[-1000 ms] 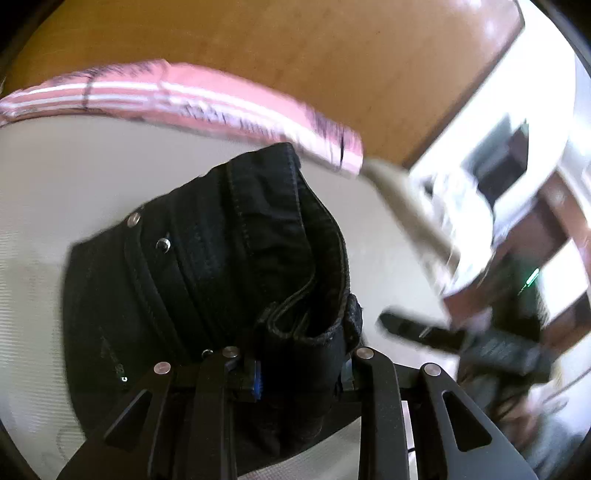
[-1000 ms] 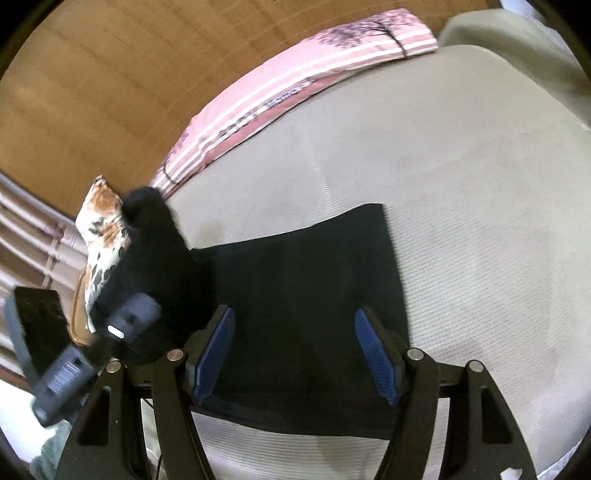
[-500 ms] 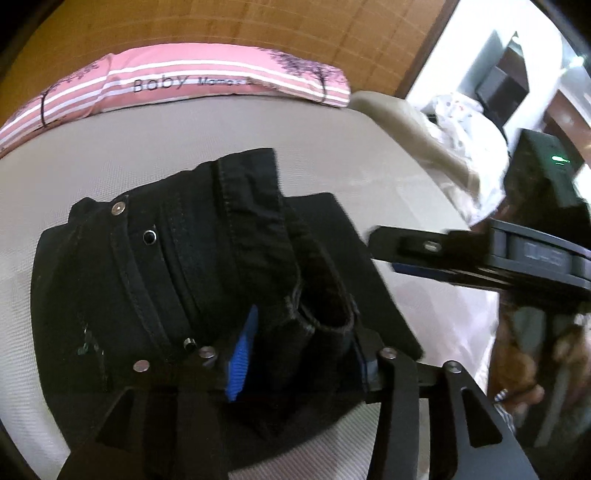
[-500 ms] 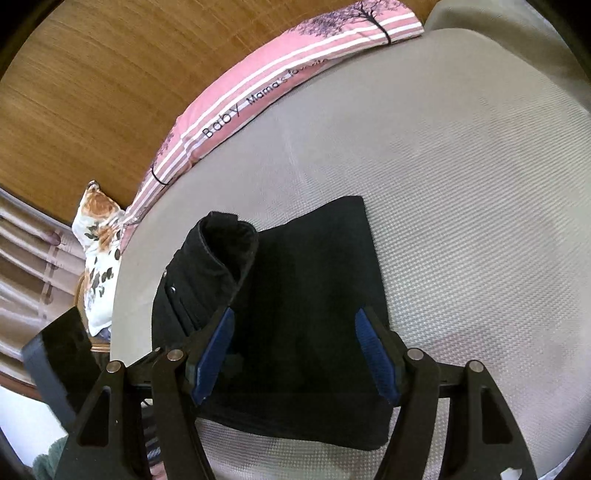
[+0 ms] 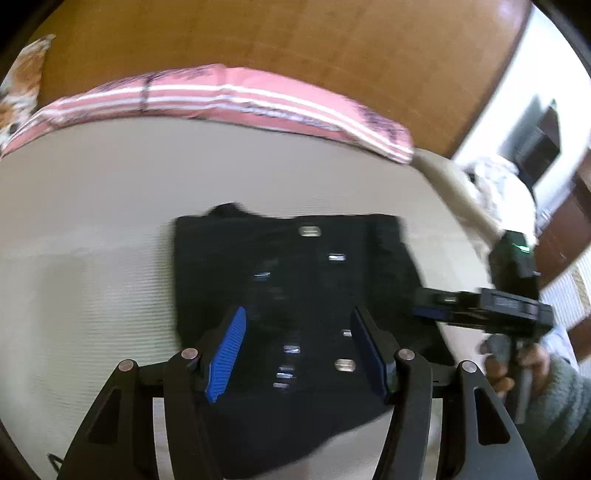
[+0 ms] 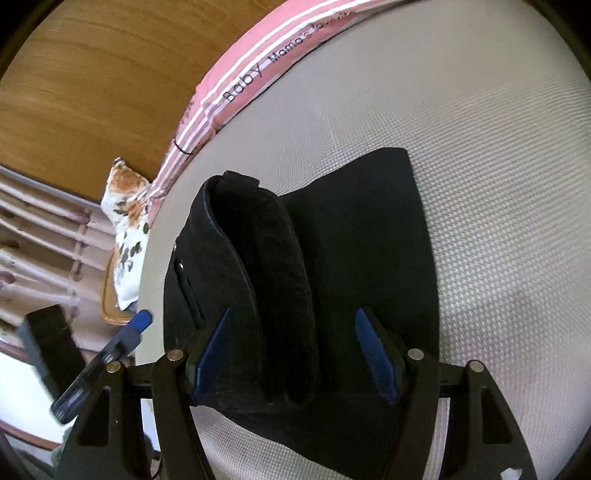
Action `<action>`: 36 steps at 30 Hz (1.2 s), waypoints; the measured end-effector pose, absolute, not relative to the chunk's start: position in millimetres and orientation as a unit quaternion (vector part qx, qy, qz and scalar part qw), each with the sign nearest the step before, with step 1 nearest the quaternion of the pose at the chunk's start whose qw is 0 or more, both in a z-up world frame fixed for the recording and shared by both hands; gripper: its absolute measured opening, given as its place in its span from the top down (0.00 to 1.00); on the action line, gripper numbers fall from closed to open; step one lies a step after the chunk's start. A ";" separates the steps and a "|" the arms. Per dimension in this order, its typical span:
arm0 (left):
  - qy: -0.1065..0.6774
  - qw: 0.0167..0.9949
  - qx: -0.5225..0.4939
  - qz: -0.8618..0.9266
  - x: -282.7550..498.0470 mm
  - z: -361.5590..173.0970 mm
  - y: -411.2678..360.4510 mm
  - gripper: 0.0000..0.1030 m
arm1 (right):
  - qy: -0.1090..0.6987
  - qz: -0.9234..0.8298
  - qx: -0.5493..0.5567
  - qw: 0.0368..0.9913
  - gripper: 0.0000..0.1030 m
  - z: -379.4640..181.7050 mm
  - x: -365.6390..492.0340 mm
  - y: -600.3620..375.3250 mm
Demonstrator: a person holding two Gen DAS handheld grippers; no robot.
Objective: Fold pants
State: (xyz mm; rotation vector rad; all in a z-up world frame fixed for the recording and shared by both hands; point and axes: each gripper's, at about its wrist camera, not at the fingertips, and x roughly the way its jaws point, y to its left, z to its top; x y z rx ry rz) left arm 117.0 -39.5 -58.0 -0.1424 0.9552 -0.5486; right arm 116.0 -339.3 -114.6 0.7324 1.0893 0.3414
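Observation:
Black pants [image 5: 295,288] lie folded into a compact rectangle on the beige mattress [image 5: 92,258]. My left gripper [image 5: 297,349] is open and empty, hovering over the near part of the pants. My right gripper [image 6: 295,354] is open and empty just above the same bundle [image 6: 332,277], whose waistband fold [image 6: 258,258] bulges up on the left side. The right gripper also shows at the right of the left wrist view [image 5: 480,302], beside the pants. The left gripper's tip shows at the left of the right wrist view [image 6: 110,347].
A pink striped pillow [image 5: 221,96] lies along the far edge of the mattress against a wooden headboard [image 5: 258,33]. A floral cushion [image 6: 127,229] sits at the bed's corner. The mattress edge [image 5: 454,192] drops off to the right, with furniture beyond.
My left gripper has let go of the pants' waistband and opened; the pants now lie flat in a folded stack. The left gripper pulled back. The right gripper moved closer over the bundle.

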 end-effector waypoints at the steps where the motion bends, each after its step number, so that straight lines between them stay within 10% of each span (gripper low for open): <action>1: 0.459 0.848 -0.067 -0.255 119.2 -62.0 -36.6 0.42 | 0.504 0.163 0.338 0.778 0.36 -115.3 119.0 -339.4; 10: 0.485 0.830 -0.046 -0.273 124.7 -95.5 -52.9 0.42 | 0.495 0.196 0.303 0.790 0.37 -116.8 143.0 -328.1; 23: 0.485 0.829 -0.045 -0.274 126.8 -100.3 -56.5 0.42 | 0.492 0.214 0.309 0.785 0.86 -109.6 148.4 -304.9; 36: 0.442 0.852 -0.071 -0.272 120.0 -65.9 -42.0 0.42 | 0.456 0.164 0.310 0.818 0.91 -49.8 122.4 -324.5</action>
